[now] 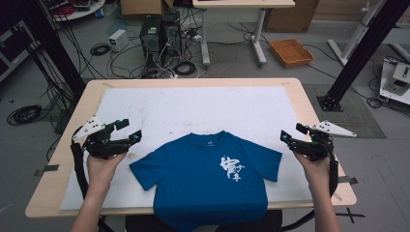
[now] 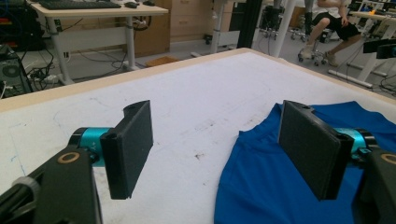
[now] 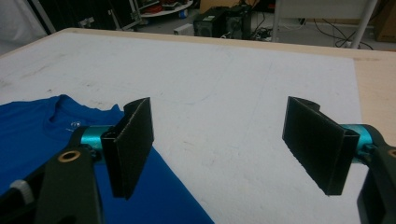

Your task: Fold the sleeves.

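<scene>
We hold both grippers wide open and empty over the mat (image 1: 145, 104). The shirt (image 1: 203, 176) lies flat between them, collar away from us; its sleeve sits just inward of the left gripper (image 1: 126, 130), the other just inward of the right gripper (image 1: 289, 133), about equally near.

We see soft blue cloth, matt, on the T-shirt (image 1: 208, 179), with a white print. The mat (image 1: 203, 108) under it looks matt white and scuffed. The table (image 1: 312, 125) edge shows pale wood. The gripper pads (image 2: 133, 144) look black, rough and grainy.
</scene>
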Demonstrator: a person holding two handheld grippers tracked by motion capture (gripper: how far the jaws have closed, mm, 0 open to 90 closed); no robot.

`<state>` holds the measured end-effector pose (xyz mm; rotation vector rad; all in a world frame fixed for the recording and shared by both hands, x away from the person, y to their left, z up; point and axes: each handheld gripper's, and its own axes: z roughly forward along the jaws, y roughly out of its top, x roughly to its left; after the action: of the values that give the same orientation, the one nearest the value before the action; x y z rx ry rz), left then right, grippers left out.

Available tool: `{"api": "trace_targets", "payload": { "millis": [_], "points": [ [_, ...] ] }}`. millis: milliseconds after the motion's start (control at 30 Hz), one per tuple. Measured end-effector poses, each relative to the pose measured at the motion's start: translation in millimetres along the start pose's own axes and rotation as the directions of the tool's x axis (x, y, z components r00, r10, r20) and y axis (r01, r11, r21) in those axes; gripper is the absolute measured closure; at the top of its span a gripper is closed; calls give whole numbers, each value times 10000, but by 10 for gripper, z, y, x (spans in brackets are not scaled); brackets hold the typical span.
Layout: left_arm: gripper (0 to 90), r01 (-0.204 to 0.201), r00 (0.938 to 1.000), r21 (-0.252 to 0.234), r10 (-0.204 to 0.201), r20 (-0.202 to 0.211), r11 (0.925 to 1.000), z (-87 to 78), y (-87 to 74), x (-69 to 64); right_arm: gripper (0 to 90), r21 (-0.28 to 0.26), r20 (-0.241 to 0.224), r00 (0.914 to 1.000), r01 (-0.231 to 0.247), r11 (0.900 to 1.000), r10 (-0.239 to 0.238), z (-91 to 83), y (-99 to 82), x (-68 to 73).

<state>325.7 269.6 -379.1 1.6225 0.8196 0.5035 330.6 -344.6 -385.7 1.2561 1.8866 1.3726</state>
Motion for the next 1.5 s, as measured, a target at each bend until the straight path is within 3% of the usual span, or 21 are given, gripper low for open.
{"api": "trace_targets", "payload": {
  "millis": [100, 300, 433, 500, 600, 700, 1100, 1300, 1433, 1500],
  "points": [
    [267, 1, 10000, 82, -1, -99, 10000, 4, -1, -1, 245, -59, 165, 9998, -73, 10000, 74, -15, -1, -18],
    [267, -105, 9998, 164, 103, 141, 9998, 2, -1, -9, 245, -205, 233, 9994, -255, 9995, 259, -53, 10, -50],
    [270, -134, 9994, 650, 112, 333, 9978, 15, -20, 9, 245, -167, 195, 9995, -230, 9996, 233, -37, 7, -43],
    [271, -253, 9990, 1190, 208, 393, 9926, 33, -50, 16, 245, -134, 209, 9994, -262, 9996, 265, -33, 6, -37],
    [272, -323, 9992, 1343, 290, 267, 9904, 28, -92, 27, 245, -148, 199, 9995, -245, 9996, 248, -31, 7, -41],
    [291, 115, 9995, 1431, -155, 271, 9896, -15, -171, 93, 245, -177, 260, 9994, -226, 9996, 230, -36, 9, -51],
    [300, 262, 9995, 1457, -283, 124, 9890, -147, -319, 87, 245, -161, 277, 9992, -284, 9995, 288, -18, 2, -57],
    [300, 414, 9987, 1758, -458, 206, 9836, -191, -450, 59, 245, -155, 294, 9991, -316, 9994, 321, -22, -8, -62],
    [355, 618, 9975, 1875, -672, 222, 9803, -230, -526, 84, 245, -161, 331, 9989, -328, 9993, 333, -27, -11, -77],
    [406, 980, 9942, 2205, -1053, 215, 9704, -247, -600, 121, 245, -180, 369, 9987, -353, 9992, 360, -28, -14, -87]
  ]
}}
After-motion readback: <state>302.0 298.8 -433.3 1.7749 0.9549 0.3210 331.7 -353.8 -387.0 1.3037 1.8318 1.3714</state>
